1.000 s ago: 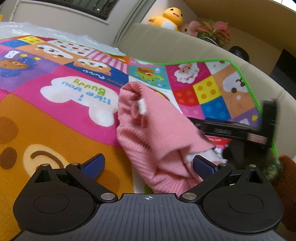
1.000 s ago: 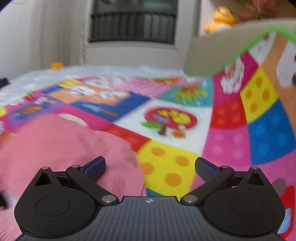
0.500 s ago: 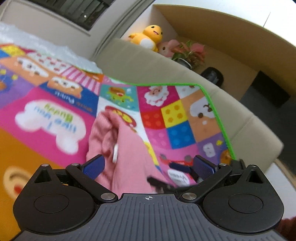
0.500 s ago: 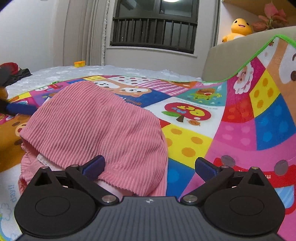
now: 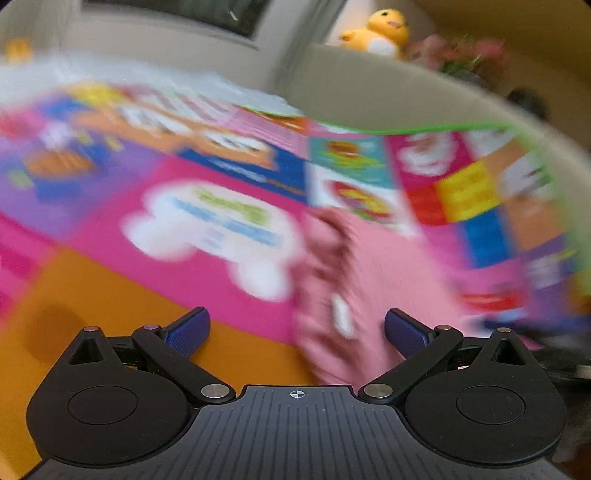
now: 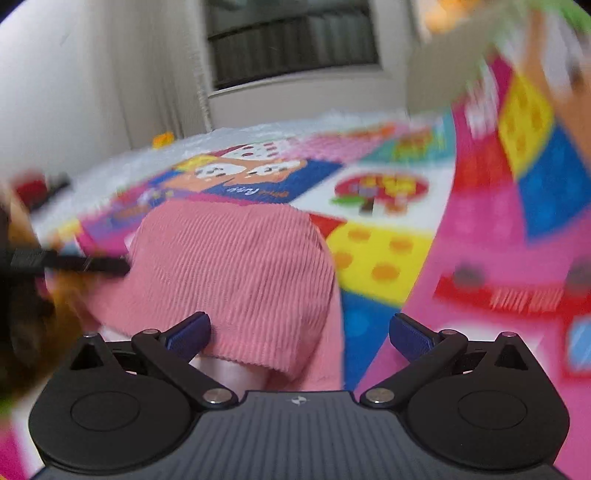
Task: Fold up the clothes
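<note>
A pink ribbed garment (image 5: 373, 280) lies bunched on a colourful play mat (image 5: 110, 280), with a small white label showing on its near fold. My left gripper (image 5: 297, 330) is open just in front of it, the garment's near edge between the blue pads, untouched by them. From the other side, the pink garment (image 6: 236, 266) fills the middle of the right wrist view. My right gripper (image 6: 299, 334) is open above its near hem. The left gripper (image 6: 70, 264) shows there as a dark bar at the garment's left edge. Both views are motion-blurred.
The play mat (image 6: 384, 258) runs up a beige sofa back (image 5: 388, 92) on the right, its edge green. A yellow plush duck (image 5: 380, 35) and a pink-leaved plant (image 5: 461, 55) sit behind the sofa. A barred window (image 6: 291, 40) is at the far wall.
Both grippers have kept moving and the views have gone blurred. The left view has swung back down and left over the mat. The right gripper has tilted, with the garment still in front of it.
</note>
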`<state>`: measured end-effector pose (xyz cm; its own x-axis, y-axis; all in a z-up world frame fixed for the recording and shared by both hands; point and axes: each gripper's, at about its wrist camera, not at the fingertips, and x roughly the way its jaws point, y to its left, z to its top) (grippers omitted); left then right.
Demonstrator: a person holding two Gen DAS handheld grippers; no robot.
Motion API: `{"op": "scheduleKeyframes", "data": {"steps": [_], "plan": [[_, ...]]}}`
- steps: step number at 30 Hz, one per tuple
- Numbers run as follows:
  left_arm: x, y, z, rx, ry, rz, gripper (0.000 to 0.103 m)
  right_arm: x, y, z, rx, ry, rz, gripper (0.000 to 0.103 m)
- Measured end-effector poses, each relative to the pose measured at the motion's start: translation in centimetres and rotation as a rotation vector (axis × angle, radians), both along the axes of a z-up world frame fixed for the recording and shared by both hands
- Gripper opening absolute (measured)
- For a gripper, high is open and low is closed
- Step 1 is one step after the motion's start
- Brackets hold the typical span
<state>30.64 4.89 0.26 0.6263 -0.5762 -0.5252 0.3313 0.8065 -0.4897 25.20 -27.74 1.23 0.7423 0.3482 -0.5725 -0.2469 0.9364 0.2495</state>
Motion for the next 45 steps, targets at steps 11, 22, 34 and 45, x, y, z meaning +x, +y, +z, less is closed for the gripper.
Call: {"op": "scheduleKeyframes", "data": {"steps": [11, 22, 34, 45], "plan": [[-1.8, -3.3, -1.3, -0.047, 0.026, -0.078, 0.071, 0.7, 0.7, -0.7, 0.201, 0.096, 0.03, 0.056], [4.8, 4.5, -0.8, 0.018, -0.009, 0.059, 0.068, 9.9, 9.2, -1.0, 0.213, 0.073, 0.162, 0.056], [8.6, 10.6, 1.8, 0.148, -0.16, 0.09, 0.085, 19.1, 16.8, -0.8, 0.049, -0.058, 0.186, 0.088], [14.4, 8.8, 3.5, -0.057, -0.248, 0.026, 0.095, 12.1, 19.5, 3.5, -0.097, -0.3, 0.422, 0.096]]}}
